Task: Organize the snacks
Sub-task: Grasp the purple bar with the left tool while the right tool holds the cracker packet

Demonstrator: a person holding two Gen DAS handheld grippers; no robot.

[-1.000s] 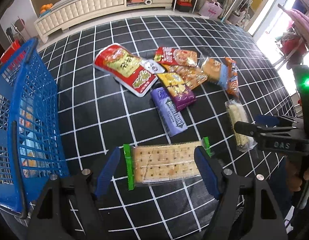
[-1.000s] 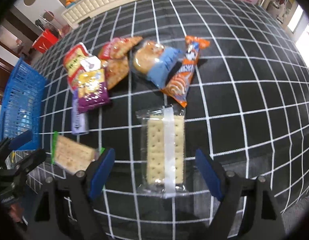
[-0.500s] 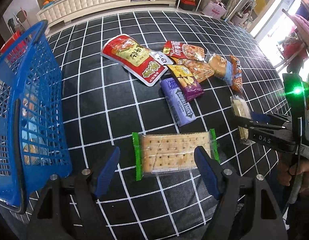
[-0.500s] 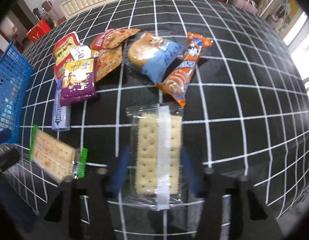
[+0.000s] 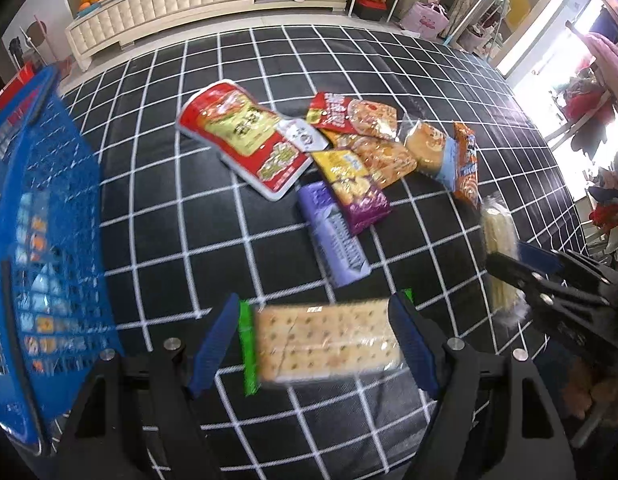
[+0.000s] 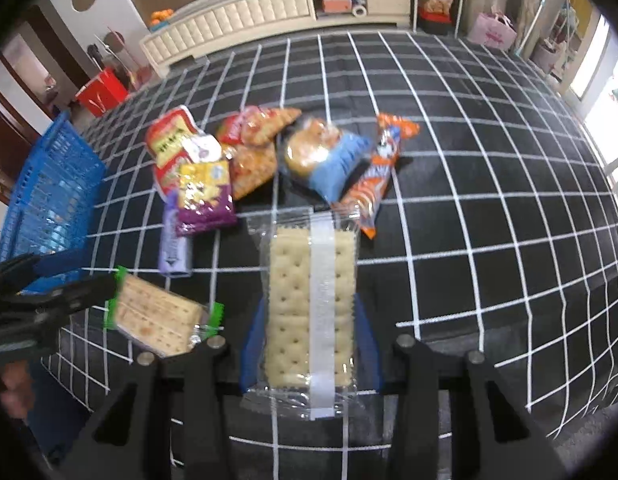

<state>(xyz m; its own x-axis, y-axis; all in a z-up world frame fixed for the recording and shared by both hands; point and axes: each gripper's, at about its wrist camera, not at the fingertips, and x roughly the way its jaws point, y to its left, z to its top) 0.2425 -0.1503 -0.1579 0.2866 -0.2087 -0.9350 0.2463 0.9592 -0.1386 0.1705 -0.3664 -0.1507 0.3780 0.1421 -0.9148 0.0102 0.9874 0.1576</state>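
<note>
Checked cloth (image 6: 469, 240), clear cracker pack (image 6: 313, 304) between closing right gripper (image 6: 309, 344) fingers

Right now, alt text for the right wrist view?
The right gripper is closing on a clear-wrapped pack of pale square crackers over a black cloth with a white grid. Beyond lies a loose pile of snack packets; at left are a blue plastic basket and a green-edged cracker pack.

The counter (image 6: 469, 208) is black with a white grid. The basket (image 5: 41, 240) is blue. One cracker pack (image 5: 325, 344) has green ends; another (image 6: 313, 312) is clear with a white stripe. The pouch (image 5: 241, 136) is red and yellow. The bar (image 5: 337, 240) is purple.
</note>
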